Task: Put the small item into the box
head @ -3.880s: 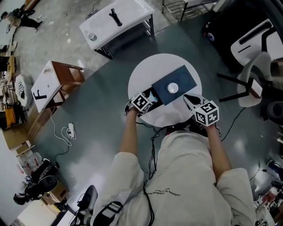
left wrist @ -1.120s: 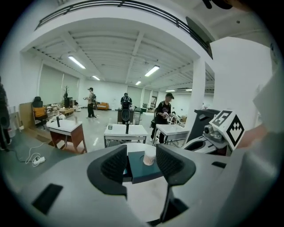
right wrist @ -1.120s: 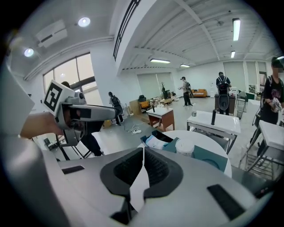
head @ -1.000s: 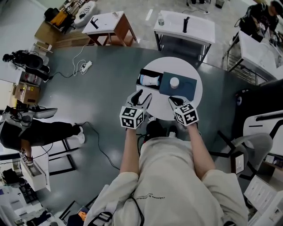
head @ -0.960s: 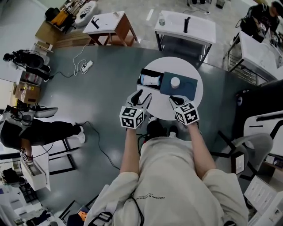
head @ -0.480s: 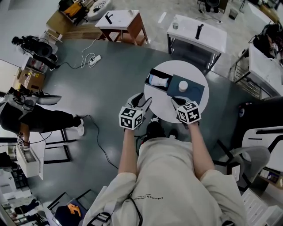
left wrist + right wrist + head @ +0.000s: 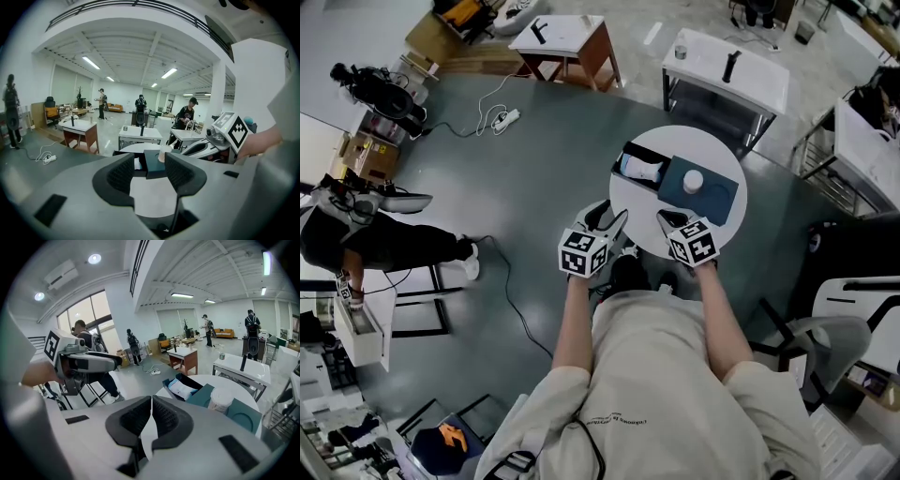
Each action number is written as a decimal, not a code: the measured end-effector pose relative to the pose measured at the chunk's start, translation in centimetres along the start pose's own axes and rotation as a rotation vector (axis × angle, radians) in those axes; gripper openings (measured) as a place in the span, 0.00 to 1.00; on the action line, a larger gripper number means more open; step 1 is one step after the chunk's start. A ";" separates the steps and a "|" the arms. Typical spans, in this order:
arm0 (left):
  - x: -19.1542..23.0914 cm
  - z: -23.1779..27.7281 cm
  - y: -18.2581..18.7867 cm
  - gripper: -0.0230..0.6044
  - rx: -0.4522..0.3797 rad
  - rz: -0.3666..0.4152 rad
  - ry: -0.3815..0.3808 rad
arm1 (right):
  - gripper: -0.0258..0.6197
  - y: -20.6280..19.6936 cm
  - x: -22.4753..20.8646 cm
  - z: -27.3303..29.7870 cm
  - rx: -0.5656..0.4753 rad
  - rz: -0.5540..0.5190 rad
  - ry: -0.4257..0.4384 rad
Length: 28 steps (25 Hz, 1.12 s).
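Both grippers have drawn back since the frame about four seconds earlier, when the left one reached the box; the round table also shows smaller in the head view. Left gripper (image 7: 610, 216) hangs at the 8 o'clock rim of the round table (image 7: 642, 230), jaws wide apart with nothing between them. Its own view looks through the gap at bare tabletop and, farther off, the box. Right gripper (image 7: 667, 217) hangs over the 6 o'clock rim, jaws closed to a thin slit and gripping nothing.

Box (image 7: 637, 167), open and black, sits at the disc's 10 o'clock with a white-and-pale-blue packet (image 7: 641, 170) inside. Small white tub (image 7: 693, 180) stands upright outside the box, on a teal panel (image 7: 717, 199) that touches the box and spreads toward 3 o'clock. Bare tabletop lies between the grippers and the box.

Open grey floor (image 7: 534, 178) runs from 7 to 10 o'clock of the round table; a white table (image 7: 727, 67) stands near at 12 o'clock. Whatever supports the round table is hidden under its disc. In the left gripper view the tub is half hidden behind one jaw pad, and what the packet is cannot be told.
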State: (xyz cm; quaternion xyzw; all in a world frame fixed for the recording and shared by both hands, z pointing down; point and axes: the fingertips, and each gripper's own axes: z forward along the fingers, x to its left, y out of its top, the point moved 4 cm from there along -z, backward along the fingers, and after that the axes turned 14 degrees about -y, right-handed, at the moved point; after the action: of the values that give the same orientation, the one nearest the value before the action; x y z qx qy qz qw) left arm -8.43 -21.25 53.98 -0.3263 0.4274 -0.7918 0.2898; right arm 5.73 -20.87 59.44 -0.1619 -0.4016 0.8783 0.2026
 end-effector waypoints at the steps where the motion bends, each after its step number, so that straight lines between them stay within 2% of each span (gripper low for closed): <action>1: 0.0 0.0 0.0 0.37 -0.004 0.004 0.004 | 0.09 0.0 -0.1 0.0 -0.002 0.009 -0.004; 3: -0.2 0.0 0.2 0.35 -0.010 0.017 0.012 | 0.10 0.0 -0.2 -0.1 -0.005 0.024 -0.008; 6: -0.8 0.1 0.4 0.24 -0.014 0.044 0.021 | 0.09 0.0 -0.3 -0.4 -0.008 0.026 -0.006; 9: -0.9 0.0 0.8 0.12 -0.063 0.030 0.024 | 0.10 -0.2 -0.3 -0.6 -0.005 0.017 -0.008; 11: -0.7 -0.1 1.2 0.09 -0.097 0.015 0.032 | 0.10 -0.4 -0.3 -0.7 -0.005 0.014 -0.013; 14: -0.9 0.0 1.5 0.07 -0.117 0.001 0.021 | 0.10 -0.5 -0.6 -0.9 -0.008 0.021 -0.023; 21: -1.3 0.7 0.8 0.07 -0.089 -0.036 0.014 | 0.09 -0.5 -1.8 -1.3 -0.027 0.070 -0.057; 24: -1.3 0.6 0.6 0.07 -0.092 -0.069 0.014 | 0.10 -0.2 -2.3 -1.5 -0.045 0.077 -0.099; 28: -1.2 0.4 0.5 0.07 -0.088 -0.074 0.021 | 0.09 0.0 -3.1 -1.7 -0.065 0.107 -0.134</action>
State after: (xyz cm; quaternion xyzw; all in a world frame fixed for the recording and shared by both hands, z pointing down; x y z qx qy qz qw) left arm -7.30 -20.81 53.41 -0.3461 0.4524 -0.7857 0.2410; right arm 9.21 -21.27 58.74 -0.1304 -0.4332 0.8833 0.1227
